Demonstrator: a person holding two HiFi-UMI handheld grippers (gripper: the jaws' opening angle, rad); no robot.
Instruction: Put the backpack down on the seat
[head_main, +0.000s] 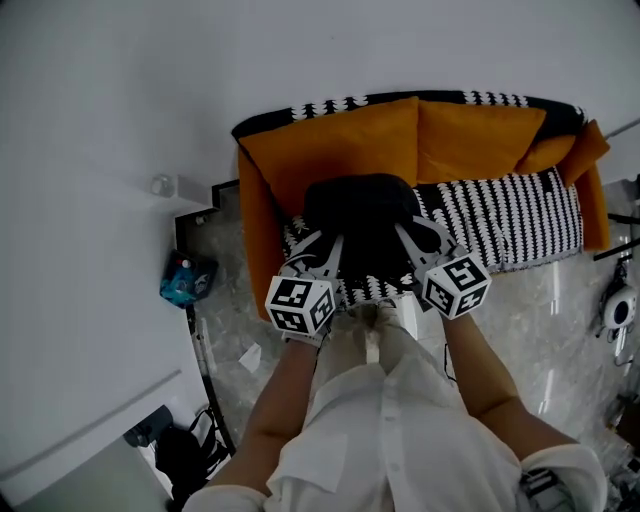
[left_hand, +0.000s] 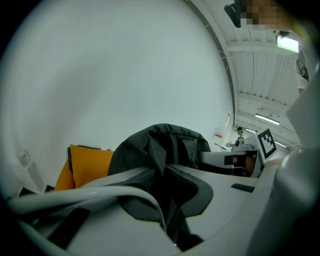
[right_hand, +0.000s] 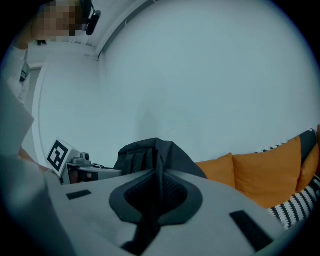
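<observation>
A black backpack (head_main: 362, 222) hangs over the left end of the sofa seat (head_main: 520, 225), in front of the orange back cushions (head_main: 340, 140). Whether it rests on the seat I cannot tell. My left gripper (head_main: 326, 252) is shut on its left side and my right gripper (head_main: 414, 248) on its right side. In the left gripper view the left gripper (left_hand: 166, 172) pinches dark backpack (left_hand: 160, 142) fabric. The right gripper view likewise shows the right gripper (right_hand: 159, 192) clamped on a fold of the backpack (right_hand: 150, 150).
The sofa has a black-and-white patterned cover and an orange armrest (head_main: 258, 235) at its left. A blue object (head_main: 187, 278) and a white scrap (head_main: 250, 356) lie on the marble floor at left. Dark gear (head_main: 180, 452) stands lower left, equipment (head_main: 620, 305) at far right.
</observation>
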